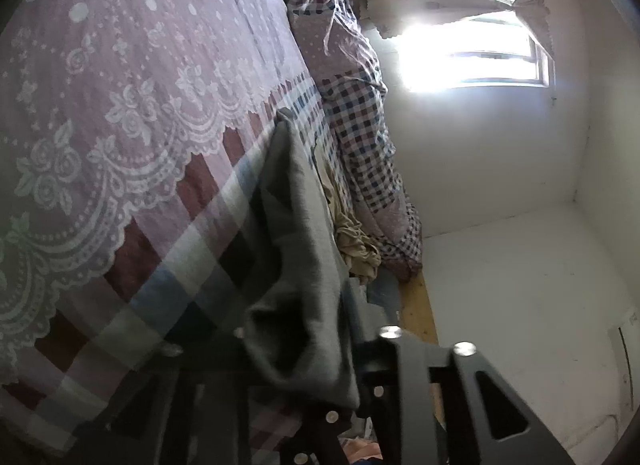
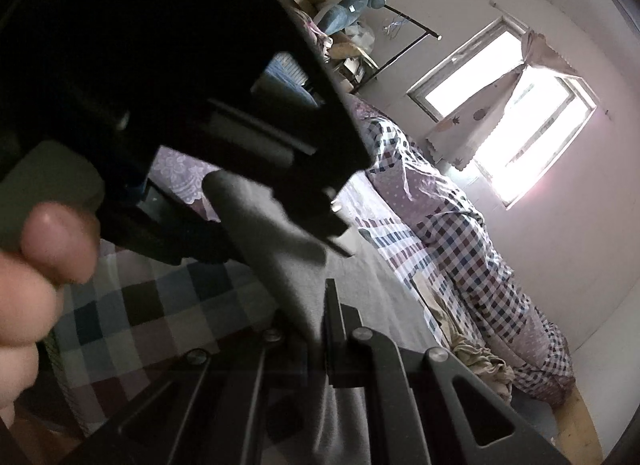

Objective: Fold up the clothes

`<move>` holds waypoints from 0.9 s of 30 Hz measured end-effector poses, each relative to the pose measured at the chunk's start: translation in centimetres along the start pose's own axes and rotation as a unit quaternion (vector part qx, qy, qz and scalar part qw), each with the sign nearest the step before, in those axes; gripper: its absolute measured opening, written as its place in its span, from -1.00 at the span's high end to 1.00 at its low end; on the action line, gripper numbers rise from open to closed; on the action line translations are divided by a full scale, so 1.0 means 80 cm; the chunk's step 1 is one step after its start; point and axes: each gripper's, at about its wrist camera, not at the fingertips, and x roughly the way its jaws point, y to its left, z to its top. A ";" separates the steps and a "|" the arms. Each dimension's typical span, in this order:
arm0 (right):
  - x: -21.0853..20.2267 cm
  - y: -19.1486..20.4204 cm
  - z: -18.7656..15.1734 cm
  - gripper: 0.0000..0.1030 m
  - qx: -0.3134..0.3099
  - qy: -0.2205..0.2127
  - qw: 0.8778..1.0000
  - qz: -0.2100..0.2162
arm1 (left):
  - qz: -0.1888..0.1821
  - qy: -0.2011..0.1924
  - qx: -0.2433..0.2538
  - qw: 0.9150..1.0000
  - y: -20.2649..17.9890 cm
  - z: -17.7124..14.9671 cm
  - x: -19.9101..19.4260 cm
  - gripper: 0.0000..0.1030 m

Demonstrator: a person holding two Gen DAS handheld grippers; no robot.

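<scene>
My right hand-held gripper [image 2: 316,341] is clamped on a fold of the grey cloth [image 2: 276,241]; my left hand-held gripper [image 1: 304,361] pinches the same cloth, which hangs slack at the near edge; its long axis runs away from me over the bed [image 1: 120,113] toward the beige garment [image 1: 356,241]; beyond lies the checked quilt [image 1: 360,121].

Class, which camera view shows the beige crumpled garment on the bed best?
The left wrist view: the beige garment lies near centre beside the checked quilt. The right wrist view shows it smaller, low at the frame's right.
</scene>
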 end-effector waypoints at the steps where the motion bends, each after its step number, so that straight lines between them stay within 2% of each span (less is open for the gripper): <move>1: 0.000 0.001 0.000 0.91 -0.001 0.000 1.000 -0.001 | 0.002 -0.001 0.001 1.000 -0.001 0.000 -0.001 0.81; 5: 0.001 0.005 -0.002 0.88 -0.014 0.000 1.000 -0.011 | 0.012 -0.001 0.005 1.000 -0.005 0.001 0.002 0.85; 6: 0.001 0.005 -0.003 0.78 -0.013 0.000 1.000 -0.015 | 0.013 0.000 0.005 1.000 -0.004 0.001 0.000 0.86; 8: -0.001 0.005 -0.007 0.35 -0.015 -0.001 0.999 -0.035 | 0.012 0.002 0.006 1.000 -0.009 0.004 0.005 0.86; 9: -0.002 0.004 -0.009 0.04 -0.017 -0.002 0.999 -0.045 | 0.012 0.002 0.007 1.000 -0.010 0.005 0.004 0.86; 10: -0.004 0.004 -0.013 -0.04 -0.019 -0.004 0.998 -0.051 | 0.012 0.003 0.008 1.000 -0.012 0.005 0.003 0.86; 15: -0.005 -0.005 -0.044 -0.05 -0.027 0.019 0.997 -0.071 | 0.012 0.008 0.009 1.000 -0.016 0.013 0.005 0.87; 27: 0.010 -0.091 -0.162 -0.05 -0.040 0.111 0.984 -0.135 | 0.010 0.001 -0.007 1.000 -0.028 0.024 0.004 0.87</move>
